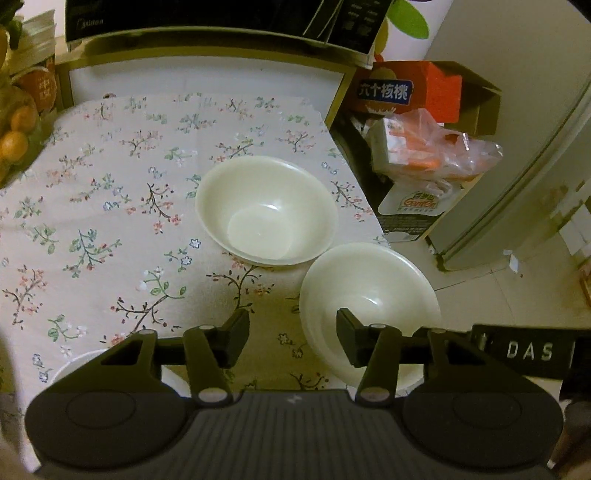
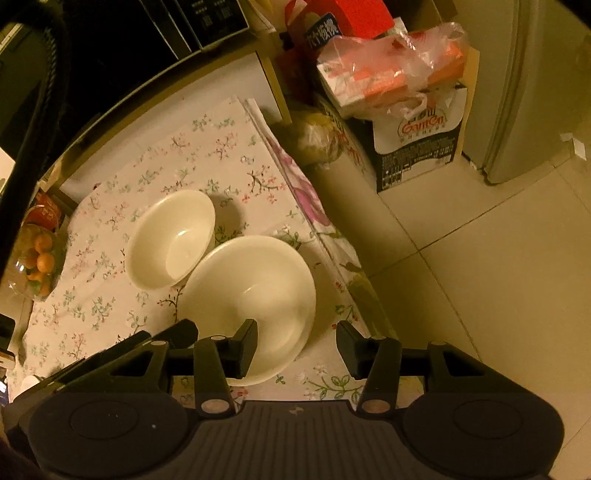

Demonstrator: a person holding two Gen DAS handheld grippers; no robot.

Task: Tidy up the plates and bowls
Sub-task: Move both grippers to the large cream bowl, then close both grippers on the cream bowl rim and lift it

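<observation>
Two cream bowls stand on the floral tablecloth point(image 1: 110, 221). The far bowl point(image 1: 266, 210) point(image 2: 170, 240) is free. The near bowl point(image 1: 369, 291) point(image 2: 251, 291) sits by the table's right edge. My left gripper point(image 1: 293, 339) is open, and the near bowl's left rim lies between its fingers without touching a pad. My right gripper point(image 2: 297, 347) is open too. Its left finger point(image 2: 245, 347) hangs over the inside of that bowl and its right finger stays outside the rim. A white plate edge point(image 1: 74, 363) shows at the lower left, partly hidden by my left gripper.
A microwave point(image 1: 184, 18) stands behind the table. Oranges in a bag point(image 1: 14, 144) point(image 2: 40, 258) sit at its left edge. Right of the table are stacked cartons point(image 1: 406, 92), a plastic bag of packets point(image 2: 388, 74), a fridge point(image 1: 517, 184) and tiled floor point(image 2: 480, 277).
</observation>
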